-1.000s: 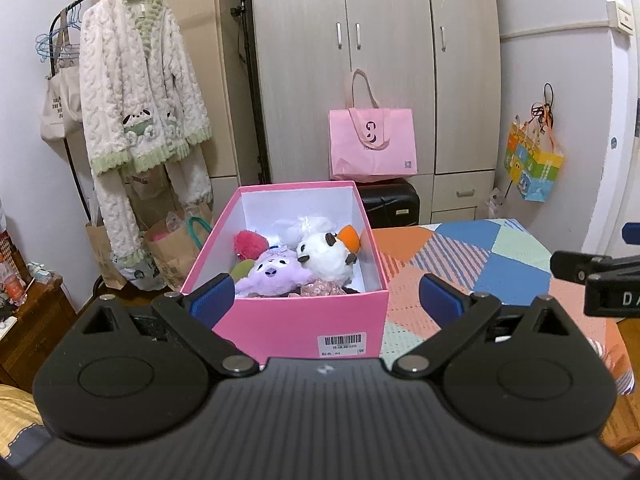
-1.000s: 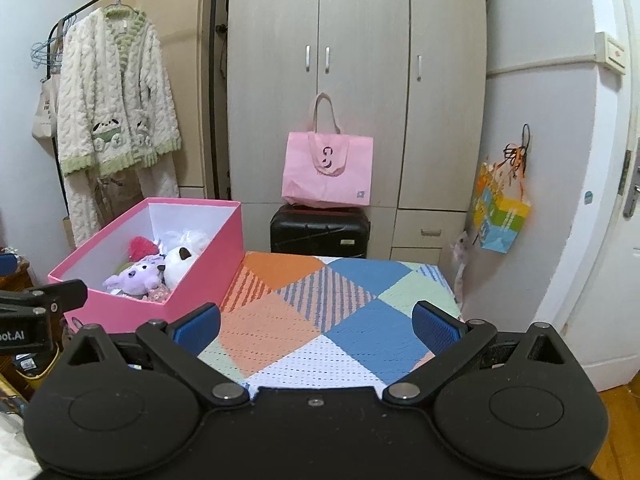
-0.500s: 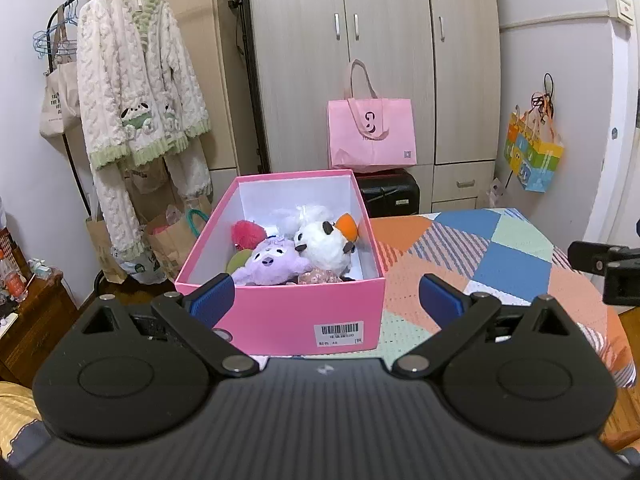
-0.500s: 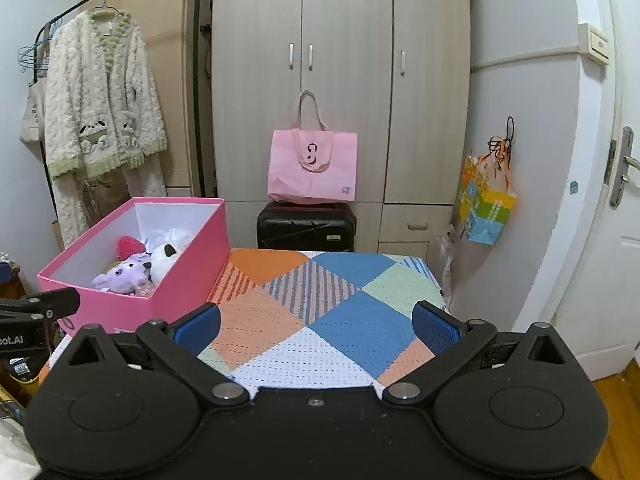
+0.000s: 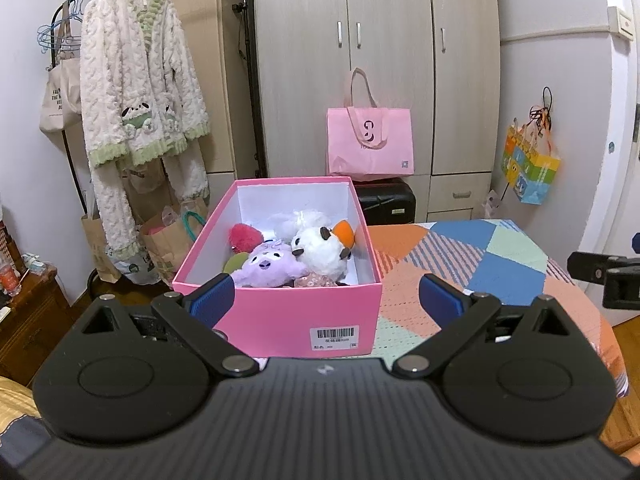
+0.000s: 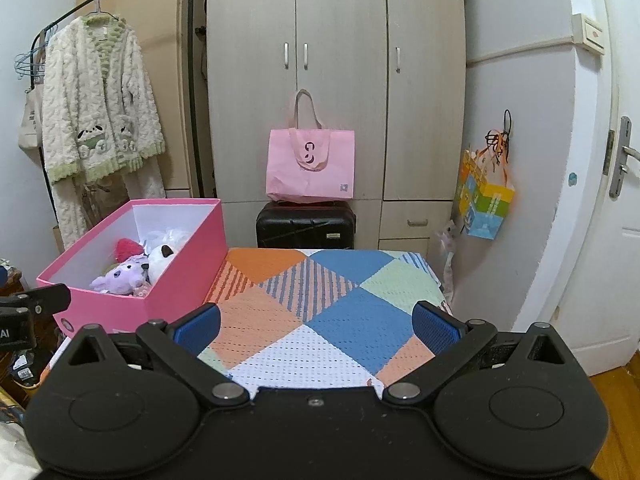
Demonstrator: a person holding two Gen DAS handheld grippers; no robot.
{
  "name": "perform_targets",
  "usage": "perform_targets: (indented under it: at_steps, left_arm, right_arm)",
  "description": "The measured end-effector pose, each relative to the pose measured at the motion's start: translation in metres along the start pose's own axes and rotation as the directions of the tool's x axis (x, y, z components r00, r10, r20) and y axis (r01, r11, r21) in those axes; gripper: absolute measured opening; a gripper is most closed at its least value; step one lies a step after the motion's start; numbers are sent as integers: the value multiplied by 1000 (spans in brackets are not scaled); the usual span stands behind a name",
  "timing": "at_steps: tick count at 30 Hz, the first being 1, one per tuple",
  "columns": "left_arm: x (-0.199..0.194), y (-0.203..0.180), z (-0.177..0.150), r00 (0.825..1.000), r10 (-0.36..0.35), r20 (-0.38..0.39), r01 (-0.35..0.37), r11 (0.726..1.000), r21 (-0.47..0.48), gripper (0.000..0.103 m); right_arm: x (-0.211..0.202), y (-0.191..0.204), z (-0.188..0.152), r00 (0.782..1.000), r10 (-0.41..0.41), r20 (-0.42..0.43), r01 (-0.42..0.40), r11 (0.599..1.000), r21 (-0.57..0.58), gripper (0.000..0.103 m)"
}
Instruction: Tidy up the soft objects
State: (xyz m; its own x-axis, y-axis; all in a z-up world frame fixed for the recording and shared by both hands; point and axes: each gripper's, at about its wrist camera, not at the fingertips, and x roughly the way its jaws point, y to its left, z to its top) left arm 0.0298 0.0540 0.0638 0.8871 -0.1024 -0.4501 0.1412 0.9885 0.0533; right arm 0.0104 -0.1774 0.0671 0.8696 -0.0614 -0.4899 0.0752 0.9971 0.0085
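Bedspread [image 5: 460,264]: pink box [image 5: 280,316] before left gripper [image 5: 326,300]

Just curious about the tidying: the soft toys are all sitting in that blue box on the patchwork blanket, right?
Nearly. The box is pink, not blue, as the left wrist view shows. The soft toys do sit inside it, and it rests on the patchwork blanket.

A tall pale wardrobe [image 6: 336,80] fills the far wall. A pink bag [image 6: 311,166] sits on a black suitcase [image 6: 306,226] before it. A fleece robe [image 5: 140,92] hangs on a rack at left; a white door [image 6: 616,200] stands at right, above wooden floor [image 6: 616,412].
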Motion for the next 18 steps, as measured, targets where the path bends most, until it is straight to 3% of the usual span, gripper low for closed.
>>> perform_targets:
  at_steps: [18]
  left_arm:
    - [4,-2,-1,1000,9,0,-9,1000,13,100]
  right_arm:
    - [2,1,-3,1000,-10,-2,10,1000,-4,103]
